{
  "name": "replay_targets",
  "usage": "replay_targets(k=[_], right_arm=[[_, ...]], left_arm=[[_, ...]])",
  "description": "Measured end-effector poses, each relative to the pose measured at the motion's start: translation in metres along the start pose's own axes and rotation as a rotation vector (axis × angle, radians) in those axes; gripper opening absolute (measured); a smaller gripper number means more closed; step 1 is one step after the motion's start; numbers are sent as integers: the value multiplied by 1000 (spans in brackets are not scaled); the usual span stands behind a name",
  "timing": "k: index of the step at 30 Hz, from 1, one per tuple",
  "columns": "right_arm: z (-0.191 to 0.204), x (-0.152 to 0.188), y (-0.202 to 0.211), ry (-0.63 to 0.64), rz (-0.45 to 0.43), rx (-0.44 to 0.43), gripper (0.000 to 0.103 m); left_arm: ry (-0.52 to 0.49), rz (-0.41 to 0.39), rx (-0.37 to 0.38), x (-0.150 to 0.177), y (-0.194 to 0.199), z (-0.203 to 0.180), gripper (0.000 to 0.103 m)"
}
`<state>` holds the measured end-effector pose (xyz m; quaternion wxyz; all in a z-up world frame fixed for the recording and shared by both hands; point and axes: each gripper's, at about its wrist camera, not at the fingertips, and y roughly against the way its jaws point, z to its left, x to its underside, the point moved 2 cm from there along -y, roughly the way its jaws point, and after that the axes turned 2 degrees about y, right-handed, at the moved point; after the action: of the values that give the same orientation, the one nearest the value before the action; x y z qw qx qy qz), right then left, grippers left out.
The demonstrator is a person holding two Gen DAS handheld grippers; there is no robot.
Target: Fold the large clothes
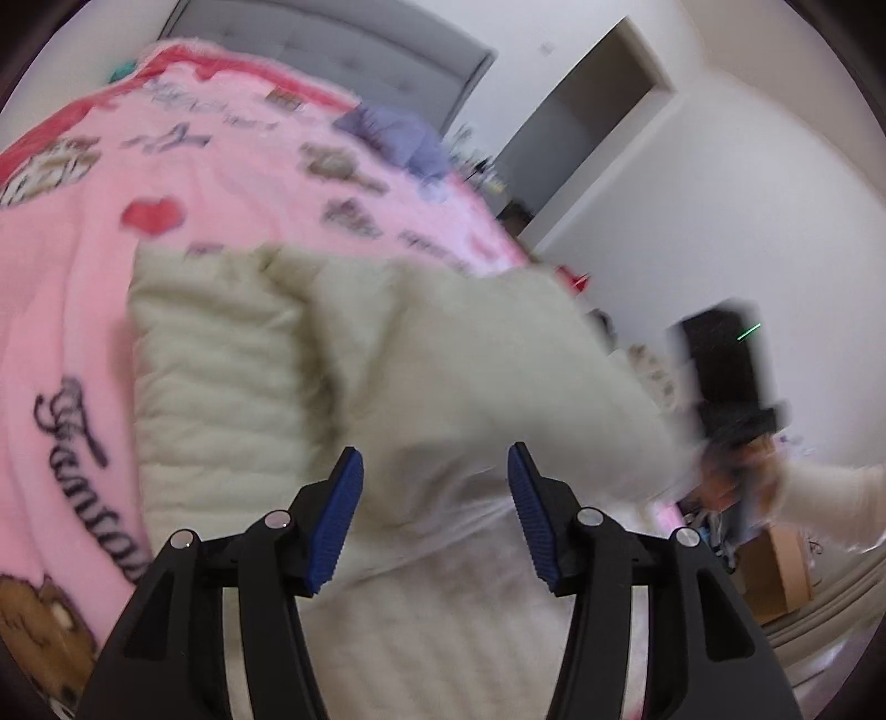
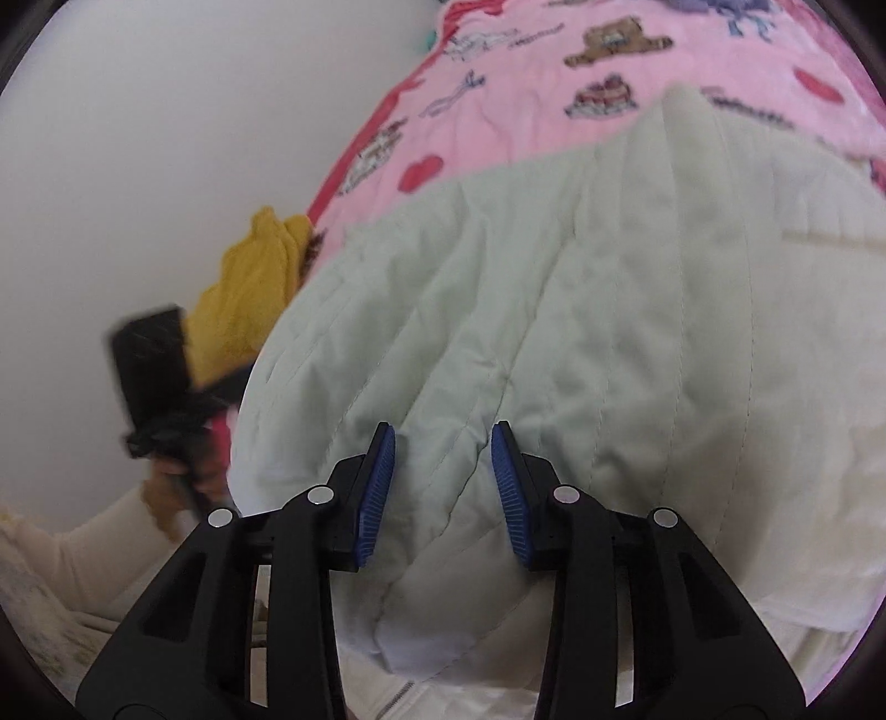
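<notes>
A cream quilted jacket [image 1: 387, 354] lies on a pink printed blanket [image 1: 183, 183] on the bed, filling the centre of both views. The left gripper [image 1: 436, 515] hovers over it, jaws apart, nothing between the blue pads. The right gripper [image 2: 443, 493] sits above the jacket [image 2: 554, 332] too, jaws parted and empty. A yellow garment [image 2: 249, 299] lies at nine o'clock of the jacket in the right view, a grey headboard [image 1: 343, 50] at twelve o'clock in the left
</notes>
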<state>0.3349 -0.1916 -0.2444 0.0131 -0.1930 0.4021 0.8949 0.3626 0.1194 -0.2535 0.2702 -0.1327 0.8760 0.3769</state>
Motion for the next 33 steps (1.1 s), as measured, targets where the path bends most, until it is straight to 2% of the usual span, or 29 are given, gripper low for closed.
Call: replay_targets(k=[1,3,4,6,7,9,11,13,15,16,18,19,20,21,22,25,29,33], right_arm=[[2,7,-8,22,0,21,36],[6,15,-16,42,-10,37,36],[11,20,-18,60,-30,61,36],[19,24,-19,117,-68,111,36],[22,25,-16,126,-87,127,36],[22,25,-6,100,-122,120,36],[22,26,7,90,-157,115,39],[24,24,20,109,-174,149,44],[26,22,35,131,-197,205,51],[27,20,45,142,-228,226,51],[25,16,62,135,-302,264,52],[23,13,63,126,-311,278,52],[16,11,62,112,-296,319,49],[10,11,57,109,-261,350,36],[3,14,53,111,-242,366,32],[-14,33,45,68,-201,374,30],[-35,62,13,36,-95,426,29],[-57,89,-8,-40,-26,434,30]], left_arm=[[-4,-25,18,-4,4,-11,57],[1,-71,47,-13,7,-42,72],[2,-81,30,-15,5,-51,78],[20,-70,-54,-20,-14,-70,78],[32,-40,-80,-20,-29,-75,78],[39,-38,-109,-19,-47,-78,76],[63,-40,-168,-19,-60,-74,76],[103,-33,-221,-16,-72,-66,76],[104,12,-276,-12,-83,-61,76],[104,28,-300,-8,-87,-59,76],[127,43,-313,0,-88,-53,76],[143,51,-319,4,-88,-51,76],[154,53,-329,8,-88,-48,76],[162,52,-333,11,-88,-46,76],[168,54,-339,15,-88,-45,76],[158,70,-356,23,-93,-44,77],[164,98,-376,42,-108,-35,79],[85,104,-414,52,-120,-40,84]])
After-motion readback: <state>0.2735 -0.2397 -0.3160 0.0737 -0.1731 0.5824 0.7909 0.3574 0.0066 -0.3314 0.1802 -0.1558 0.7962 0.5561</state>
